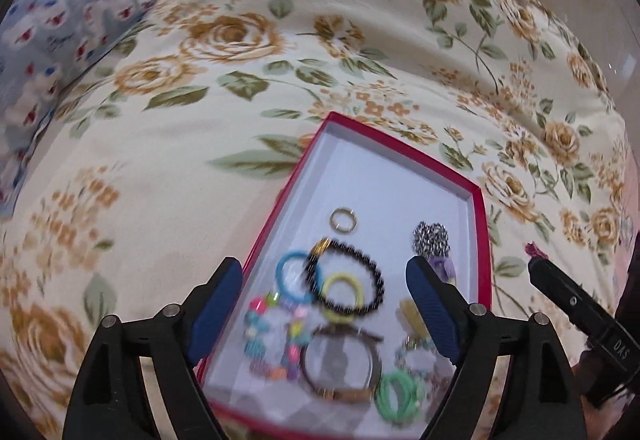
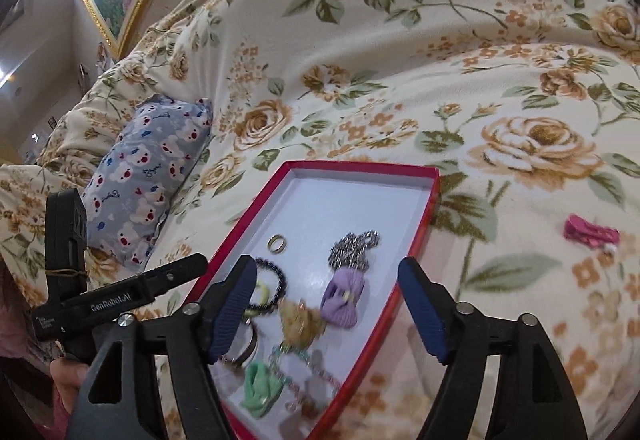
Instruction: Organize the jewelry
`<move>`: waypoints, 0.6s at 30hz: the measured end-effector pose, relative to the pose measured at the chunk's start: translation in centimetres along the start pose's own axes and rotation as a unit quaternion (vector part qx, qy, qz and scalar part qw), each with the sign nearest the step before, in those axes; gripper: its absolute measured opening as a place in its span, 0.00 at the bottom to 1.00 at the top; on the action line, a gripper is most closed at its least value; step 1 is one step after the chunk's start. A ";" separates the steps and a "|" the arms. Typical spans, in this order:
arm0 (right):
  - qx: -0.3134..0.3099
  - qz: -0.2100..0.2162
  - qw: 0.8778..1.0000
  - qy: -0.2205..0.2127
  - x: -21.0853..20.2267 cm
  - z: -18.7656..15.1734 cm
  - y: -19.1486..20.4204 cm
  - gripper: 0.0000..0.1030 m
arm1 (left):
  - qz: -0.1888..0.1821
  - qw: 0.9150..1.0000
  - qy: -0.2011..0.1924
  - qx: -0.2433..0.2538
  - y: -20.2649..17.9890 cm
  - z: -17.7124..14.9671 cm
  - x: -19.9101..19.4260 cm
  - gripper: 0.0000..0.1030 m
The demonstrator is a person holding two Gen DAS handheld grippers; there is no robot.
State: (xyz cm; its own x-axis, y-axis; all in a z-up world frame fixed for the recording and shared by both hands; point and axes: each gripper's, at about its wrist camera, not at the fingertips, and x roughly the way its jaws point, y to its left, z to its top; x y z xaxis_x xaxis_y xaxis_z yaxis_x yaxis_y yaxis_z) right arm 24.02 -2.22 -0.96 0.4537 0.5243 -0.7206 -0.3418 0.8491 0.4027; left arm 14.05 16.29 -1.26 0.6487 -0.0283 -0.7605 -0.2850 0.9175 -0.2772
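Covering the whole bed, a floral blanket (image 1: 240, 39) carries a shallow red tray (image 1: 482, 240) with a white floor. Inside the tray lie a black bead bracelet (image 1: 374, 272), blue hair tie (image 1: 286, 268), yellow hair tie (image 1: 340, 284), green hair tie (image 1: 396, 396), silver chain (image 2: 352, 246), purple bow (image 2: 342, 300) and gold ring (image 1: 343, 220). Items at the tray's near end are blurred and partly hidden behind the fingers. A pink clip (image 2: 590, 234) lies outside the tray, to its right. The left gripper (image 1: 324, 304) and right gripper (image 2: 326, 308) hang above the tray, jaws spread, grasping nothing.
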 end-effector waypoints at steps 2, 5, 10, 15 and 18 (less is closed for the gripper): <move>0.002 0.001 1.000 -0.005 -0.7 -0.8 0.2 0.74 | 0.000 1.000 -0.003 -0.009 0.5 -0.8 -1.1 0.83; 0.000 0.002 1.000 -0.019 -1.8 -1.9 0.7 0.74 | -0.005 1.000 -0.005 -0.021 1.2 -2.2 -2.7 0.83; -0.017 -0.002 0.999 -0.032 -3.6 -3.3 1.7 0.74 | 0.009 1.000 -0.004 -0.019 1.8 -4.4 -4.6 0.83; -0.029 -0.007 0.999 -0.032 -4.8 -4.5 2.4 0.77 | 0.028 0.999 0.000 -0.018 2.1 -6.6 -6.2 0.83; -0.038 -0.010 0.999 -0.035 -5.4 -5.5 2.9 0.77 | 0.046 0.999 -0.006 -0.005 1.9 -7.8 -7.4 0.83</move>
State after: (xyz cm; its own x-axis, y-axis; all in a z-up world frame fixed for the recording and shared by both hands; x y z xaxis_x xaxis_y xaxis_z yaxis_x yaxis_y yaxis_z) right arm 16.05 -2.92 1.02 0.5160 0.5122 -0.6865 -0.3915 0.8539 0.3428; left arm 3.24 15.13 -0.70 0.6284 0.0604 -0.7755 -0.3499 0.9124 -0.2124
